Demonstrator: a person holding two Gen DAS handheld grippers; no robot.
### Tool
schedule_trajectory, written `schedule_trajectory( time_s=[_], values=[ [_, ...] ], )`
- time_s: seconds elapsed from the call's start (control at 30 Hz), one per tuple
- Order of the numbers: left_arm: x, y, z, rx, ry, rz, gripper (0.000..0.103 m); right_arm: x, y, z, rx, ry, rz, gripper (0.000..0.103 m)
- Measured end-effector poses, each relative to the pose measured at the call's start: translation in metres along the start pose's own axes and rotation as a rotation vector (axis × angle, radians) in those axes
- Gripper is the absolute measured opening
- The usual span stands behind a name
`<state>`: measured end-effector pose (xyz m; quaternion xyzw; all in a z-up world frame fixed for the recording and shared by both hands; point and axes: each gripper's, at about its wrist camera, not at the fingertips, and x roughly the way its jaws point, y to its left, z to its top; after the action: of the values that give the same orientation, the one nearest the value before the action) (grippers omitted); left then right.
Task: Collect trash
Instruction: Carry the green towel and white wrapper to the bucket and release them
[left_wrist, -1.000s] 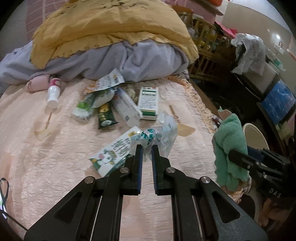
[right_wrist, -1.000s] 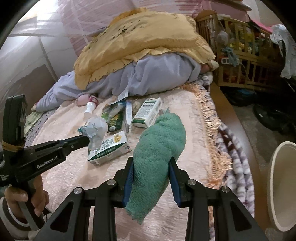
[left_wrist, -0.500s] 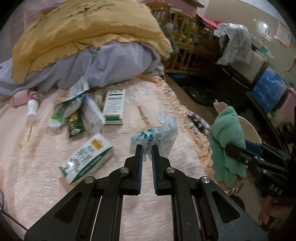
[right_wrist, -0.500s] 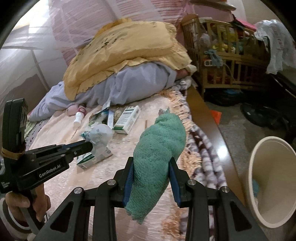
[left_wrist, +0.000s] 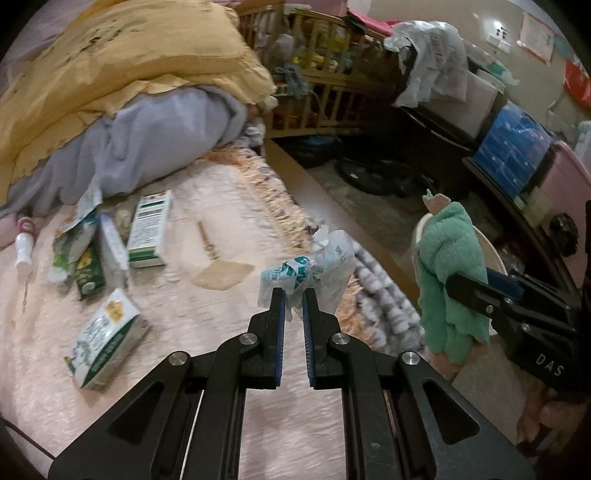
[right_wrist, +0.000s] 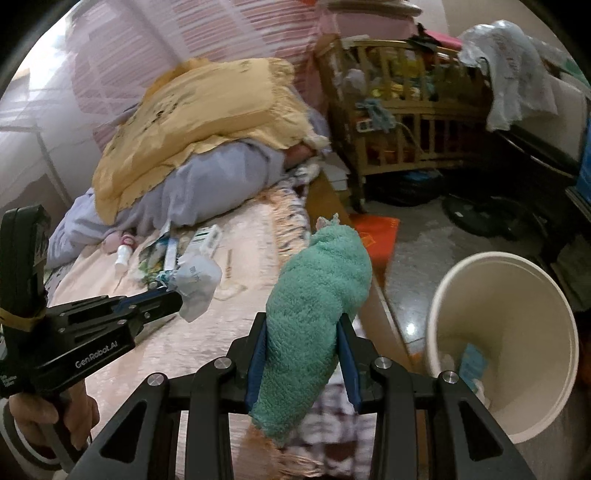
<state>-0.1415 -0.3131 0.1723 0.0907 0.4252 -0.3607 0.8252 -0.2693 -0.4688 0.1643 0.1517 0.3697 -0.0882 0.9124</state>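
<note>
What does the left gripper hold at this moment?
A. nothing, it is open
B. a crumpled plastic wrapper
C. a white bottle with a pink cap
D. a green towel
B: the left gripper is shut on the crumpled plastic wrapper, lifted above the bed, while the green towel sits in the right gripper.
</note>
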Motion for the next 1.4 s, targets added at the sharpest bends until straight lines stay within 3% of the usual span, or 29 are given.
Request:
schedule_trajectory(
  time_s=[0.53,0.87,1.23,1.4],
  values=[
    [0.036,-0.083,0.022,0.071,0.069,-0.155,0.007,-0.026,-0.093,-0.01,0.131,-0.032,-0.125,0.035],
    [0.068,-0.136,0.029,0.113,0.121,-0.228,0.007,-0.025,-0.151,-0.02,0.201,-0.003,-0.223,0.035],
    [0.092,-0.171,0.031,0.147,0.14,-0.271,0.007,-0.02,-0.183,-0.026,0.253,0.009,-0.264,0.035],
    [0.096,-0.177,0.034,0.138,0.139,-0.326,0.008,-0.02,-0.187,-0.027,0.254,0.005,-0.284,0.035]
  ],
)
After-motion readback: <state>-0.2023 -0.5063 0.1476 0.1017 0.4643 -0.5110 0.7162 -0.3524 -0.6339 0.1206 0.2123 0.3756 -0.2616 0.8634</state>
